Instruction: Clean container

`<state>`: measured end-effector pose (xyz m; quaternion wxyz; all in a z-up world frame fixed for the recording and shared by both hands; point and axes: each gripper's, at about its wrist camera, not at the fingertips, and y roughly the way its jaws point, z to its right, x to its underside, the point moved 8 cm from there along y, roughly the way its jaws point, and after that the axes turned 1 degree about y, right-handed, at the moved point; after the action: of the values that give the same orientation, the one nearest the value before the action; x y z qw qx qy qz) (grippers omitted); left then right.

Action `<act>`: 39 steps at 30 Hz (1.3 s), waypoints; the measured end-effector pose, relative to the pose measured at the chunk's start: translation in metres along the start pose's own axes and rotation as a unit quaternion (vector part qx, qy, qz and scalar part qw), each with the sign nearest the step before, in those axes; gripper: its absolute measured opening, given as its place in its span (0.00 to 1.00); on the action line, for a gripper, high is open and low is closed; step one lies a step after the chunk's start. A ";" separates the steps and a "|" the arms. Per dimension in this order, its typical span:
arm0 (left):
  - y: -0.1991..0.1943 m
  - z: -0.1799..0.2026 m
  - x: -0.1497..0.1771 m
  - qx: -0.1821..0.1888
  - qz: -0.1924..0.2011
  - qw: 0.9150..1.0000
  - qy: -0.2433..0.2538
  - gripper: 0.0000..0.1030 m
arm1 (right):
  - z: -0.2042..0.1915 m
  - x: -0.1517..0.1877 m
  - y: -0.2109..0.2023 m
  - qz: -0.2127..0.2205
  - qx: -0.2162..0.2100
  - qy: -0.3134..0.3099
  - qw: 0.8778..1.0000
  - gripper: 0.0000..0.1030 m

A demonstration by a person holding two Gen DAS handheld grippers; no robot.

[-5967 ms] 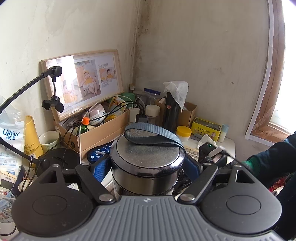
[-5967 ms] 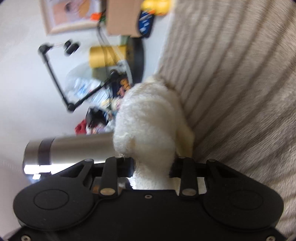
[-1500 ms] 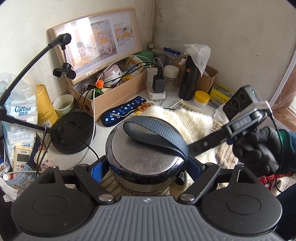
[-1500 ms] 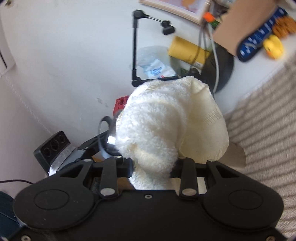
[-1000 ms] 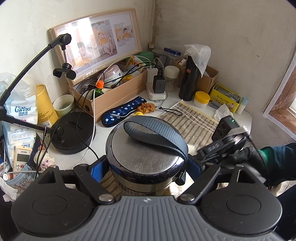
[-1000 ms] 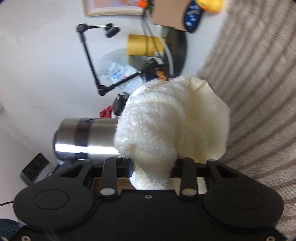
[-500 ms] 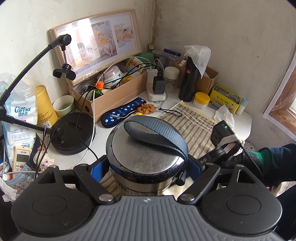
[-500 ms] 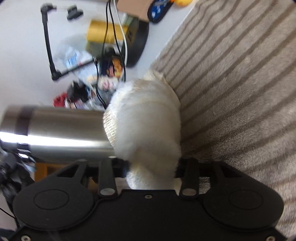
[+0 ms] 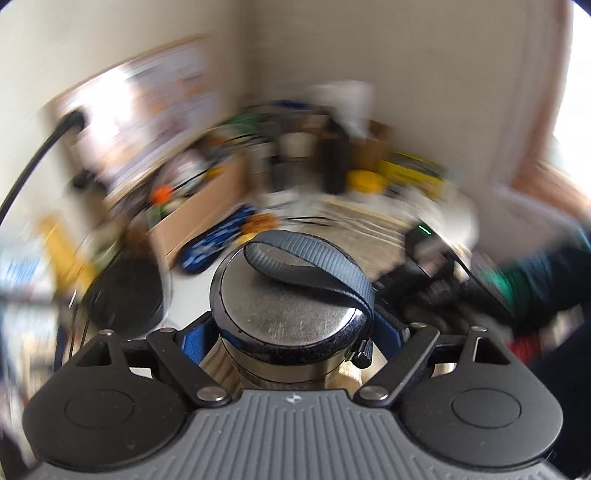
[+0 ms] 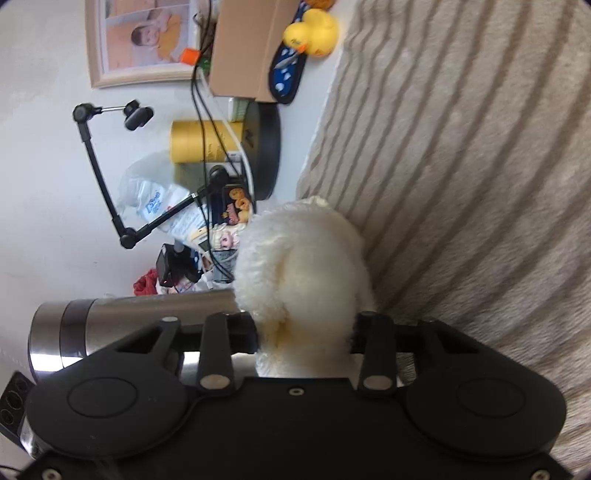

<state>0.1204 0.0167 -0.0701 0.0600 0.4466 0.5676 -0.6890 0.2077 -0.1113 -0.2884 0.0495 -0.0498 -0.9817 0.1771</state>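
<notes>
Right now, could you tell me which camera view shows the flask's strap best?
The left wrist view: the grey strap loops across the steel flask lid, sharp and close despite the blurred background. The right wrist view shows only the flask's side beside the white cloth; no strap is visible there.

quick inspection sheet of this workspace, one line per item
surface: white table under a beige striped mat
job's things: steel flask with grey strap lid; fluffy cream cloth against its side
clutter: yellow rubber duck, cardboard box, yellow tube
grippers: left claw shut on flask; right claw has just been closing, shut on cloth
cables: black leads across box
surroundings: framed photo, white wall
</notes>
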 end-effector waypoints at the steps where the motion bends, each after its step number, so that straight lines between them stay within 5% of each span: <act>1: 0.000 -0.001 0.001 0.028 0.003 0.999 0.032 0.84 | 0.000 0.000 -0.003 0.001 -0.003 0.002 1.000 0.34; 3: 0.001 -0.008 0.001 0.077 0.003 0.994 0.072 0.84 | 0.001 0.000 -0.015 0.003 -0.007 0.003 1.000 0.34; 6: 0.009 -0.022 -0.002 0.096 -0.002 0.994 0.049 0.84 | -0.004 0.001 -0.022 0.006 -0.012 -0.003 1.000 0.33; 12: 0.011 -0.013 -0.003 0.015 0.023 0.999 -0.029 0.85 | -0.025 0.005 -0.035 0.024 -0.032 -0.016 0.999 0.33; 18: -0.007 -0.013 -0.007 -0.055 0.066 0.990 -0.116 0.85 | -0.050 0.007 -0.049 0.037 -0.061 -0.028 0.997 0.33; 34: -0.011 -0.010 0.004 -0.053 0.101 0.985 -0.129 0.80 | -0.145 0.037 -0.089 0.086 -0.151 -0.092 0.980 0.33; 39: -0.011 -0.007 0.005 -0.057 0.105 0.984 -0.129 0.80 | -0.138 0.041 -0.080 0.093 -0.130 -0.090 0.983 0.33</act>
<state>0.1146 0.0288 -0.0654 0.2301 0.4066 0.5438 -0.6971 0.1767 -0.1342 -0.1285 -0.0630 -0.1305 -0.9879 0.0552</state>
